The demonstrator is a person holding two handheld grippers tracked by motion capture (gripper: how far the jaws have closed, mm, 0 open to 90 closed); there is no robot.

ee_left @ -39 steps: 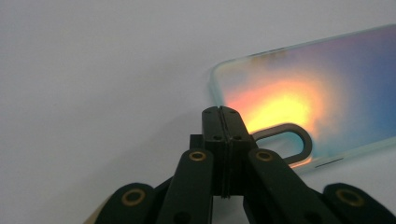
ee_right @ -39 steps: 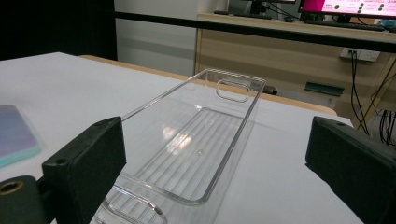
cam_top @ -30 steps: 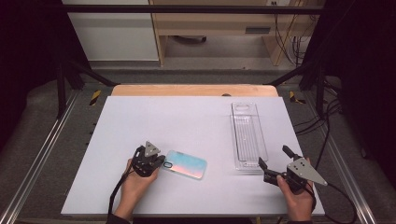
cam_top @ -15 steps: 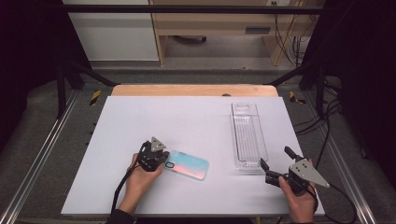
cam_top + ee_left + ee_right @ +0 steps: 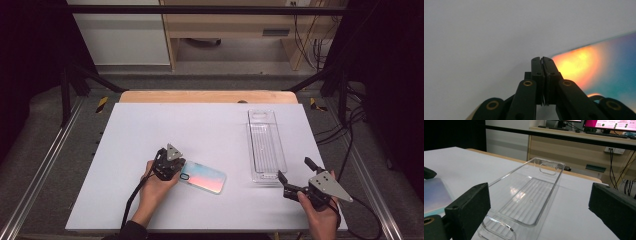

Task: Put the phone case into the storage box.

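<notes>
Left gripper (image 5: 176, 165) and right gripper (image 5: 295, 176): black linkage arms with brass-ringed pivots behind black jaws, grey three-cornered top plates, trailing black cables; dark sleeve (image 5: 131, 231) at left wrist.

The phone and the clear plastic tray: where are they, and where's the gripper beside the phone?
phone (image 5: 205, 177): high view, middle of its iridescent back.
clear plastic tray (image 5: 266, 148): high view, ribbed floor.
left gripper (image 5: 176, 168): high view, shut jaw tips at the phone's end.
</notes>
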